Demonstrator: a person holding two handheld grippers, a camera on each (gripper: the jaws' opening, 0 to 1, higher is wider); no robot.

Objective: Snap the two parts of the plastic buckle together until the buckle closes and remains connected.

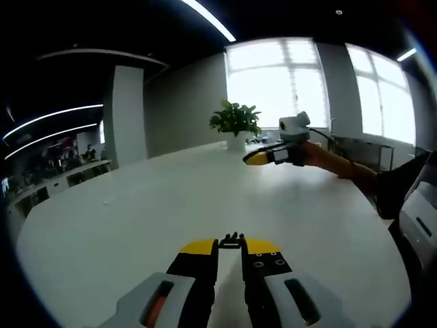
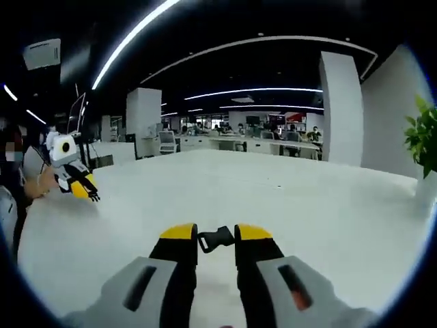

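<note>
In the left gripper view my left gripper is shut on a small black buckle part that pokes out between its yellow tips. My right gripper hangs far off at the upper right, over the white table. In the right gripper view my right gripper is shut on the other black buckle part, which lies crosswise between the jaws. The left gripper appears small at the far left, held by a hand, with a dark bit at its tip. The two buckle parts are well apart.
A potted green plant stands at the table's far end, seen also as the plant at the right edge. Large bright windows lie behind it. Desks and people fill the office background. A person's dark sleeve is at right.
</note>
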